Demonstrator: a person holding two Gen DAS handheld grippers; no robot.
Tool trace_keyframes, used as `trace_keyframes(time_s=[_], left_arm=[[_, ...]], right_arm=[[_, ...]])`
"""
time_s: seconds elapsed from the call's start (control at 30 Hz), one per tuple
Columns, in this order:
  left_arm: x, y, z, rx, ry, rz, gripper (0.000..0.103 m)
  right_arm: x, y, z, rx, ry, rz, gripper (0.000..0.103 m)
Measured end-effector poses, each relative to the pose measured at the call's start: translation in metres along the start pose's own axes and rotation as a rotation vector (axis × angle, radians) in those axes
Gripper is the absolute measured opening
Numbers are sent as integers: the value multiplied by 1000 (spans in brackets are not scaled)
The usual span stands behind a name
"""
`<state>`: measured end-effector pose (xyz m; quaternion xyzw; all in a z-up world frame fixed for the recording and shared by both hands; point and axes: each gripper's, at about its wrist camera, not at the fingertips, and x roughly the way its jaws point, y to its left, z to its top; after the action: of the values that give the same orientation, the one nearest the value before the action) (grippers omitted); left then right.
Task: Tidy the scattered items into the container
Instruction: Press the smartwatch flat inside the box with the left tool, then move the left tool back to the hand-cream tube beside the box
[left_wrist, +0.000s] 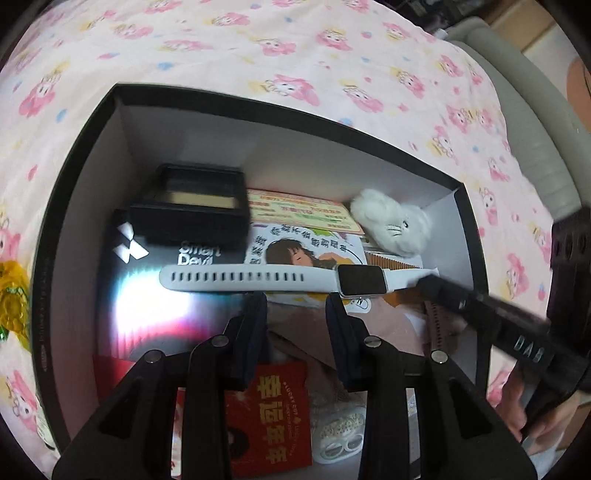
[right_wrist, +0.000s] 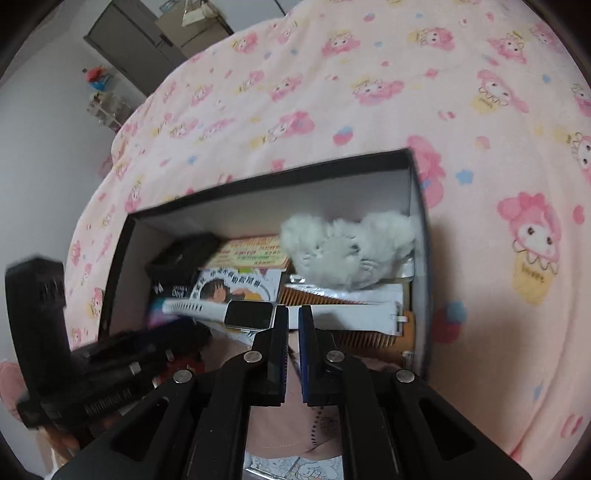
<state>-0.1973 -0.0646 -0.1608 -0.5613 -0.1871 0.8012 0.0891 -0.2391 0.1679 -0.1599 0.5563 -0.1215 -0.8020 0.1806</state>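
I have the white smartwatch (right_wrist: 255, 313) pinched by its strap in the right gripper (right_wrist: 293, 314), whose 2 jaws are closed on the band just beside the dark screen. The watch hangs level over the open black box (left_wrist: 110, 110), above the comic card (left_wrist: 295, 251) and the dark Smart Devil packet (left_wrist: 177, 280), with its long perforated strap end reaching out to the left. The left gripper (left_wrist: 295, 301) hovers just under that strap with its jaws part-open and nothing between them.

The box already holds a fluffy white toy (right_wrist: 347, 247), a small black case (left_wrist: 192, 199) and a red envelope (left_wrist: 273, 413), so I judge the job now is simply a clean drop. To do it well I would lower the right gripper until the watch nearly rests on the card, then let the jaws part (a release from height could bounce it off the packet). I would keep the left gripper clear of the strap so it cannot snag. A yellow item (left_wrist: 13, 295) lies on the pink bedsheet (left_wrist: 295, 55) outside the box, so it looks like the next pick.
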Motion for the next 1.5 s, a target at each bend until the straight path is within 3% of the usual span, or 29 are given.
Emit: trace_keyframes(time_s=[0.07, 0.2, 0.37, 0.5, 0.67, 0.77, 0.87, 0.93, 1.33, 1.43, 1.5], left_arm=[[-7, 1, -5, -8, -5, -42, 33], [-5, -1, -6, 17, -4, -16, 33], [16, -4, -3, 23, 64, 3, 33], [9, -7, -3, 30, 43, -2, 33], [-13, -22, -10, 83, -20, -14, 33], [-37, -41, -16, 153, -80, -12, 34], [-64, -56, -23, 222, -164, 18, 47], [-81, -63, -30, 258, -223, 58, 50], [-156, -73, -75, 287, -379, 78, 54], [-174, -73, -88, 288, -415, 116, 66], [-185, -73, -98, 287, -445, 153, 68]], right_arm=[[-1, 3, -4, 10, 19, -9, 4], [-8, 13, -13, -50, 0, -25, 4], [15, 4, -12, -4, 75, 3, 4], [8, 10, -15, -10, 59, -12, 4], [-23, 21, -25, -5, -12, 2, 5], [-47, 41, -31, -82, -97, -91, 12], [-59, 50, -37, -84, -128, -109, 21], [-69, 57, -45, -91, -156, -138, 21], [-129, 123, -91, -174, -296, -229, 24], [-145, 133, -105, -176, -336, -237, 28], [-153, 138, -113, -168, -361, -241, 30]])
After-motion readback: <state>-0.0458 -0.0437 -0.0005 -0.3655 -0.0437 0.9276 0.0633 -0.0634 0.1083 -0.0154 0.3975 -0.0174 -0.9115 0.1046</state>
